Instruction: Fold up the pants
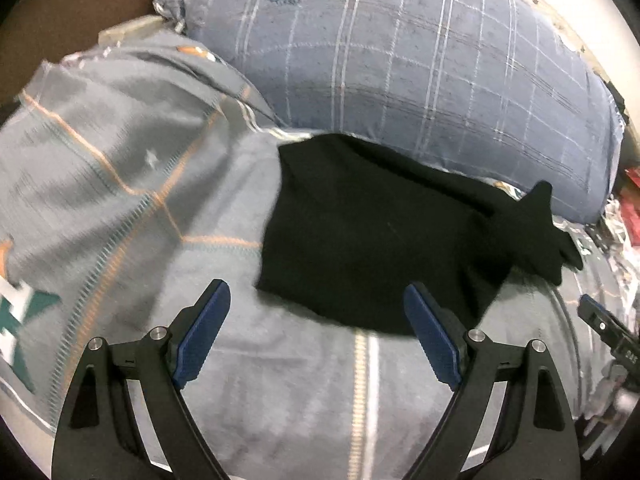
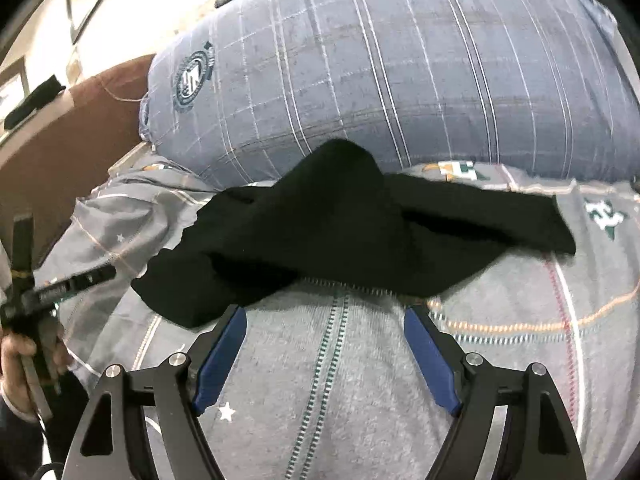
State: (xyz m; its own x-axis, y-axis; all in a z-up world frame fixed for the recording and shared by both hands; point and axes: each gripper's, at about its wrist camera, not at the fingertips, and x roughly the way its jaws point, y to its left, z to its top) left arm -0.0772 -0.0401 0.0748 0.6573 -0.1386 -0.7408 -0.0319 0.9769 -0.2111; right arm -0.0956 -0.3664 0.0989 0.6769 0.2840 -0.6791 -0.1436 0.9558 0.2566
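The black pants (image 1: 372, 236) lie bunched in a rough fold on my bed, resting on the grey bedspread (image 1: 120, 152) with its orange and teal lines, and their far edge lies against the big blue-grey checked pillow (image 1: 420, 64) behind them. My left tongs (image 1: 316, 312) stand wide open above the bedspread, with nothing between the blue pads (image 1: 204, 336); the near edge of the pants lies just beyond the tips, and the right-hand pad overlaps the black cloth in that view, though I cannot tell whether it touches. My right tongs (image 2: 324, 328) are open too, empty, hovering over the grey cover just short of the pants (image 2: 340, 232), whose near hem runs across in front of both fingertips. From the right wrist view, one end of the pants stretches off to the right as a flat strip, and the middle humps up toward the pillow (image 2: 400, 72). At the left edge my left hand (image 2: 20, 364) grips its tool.
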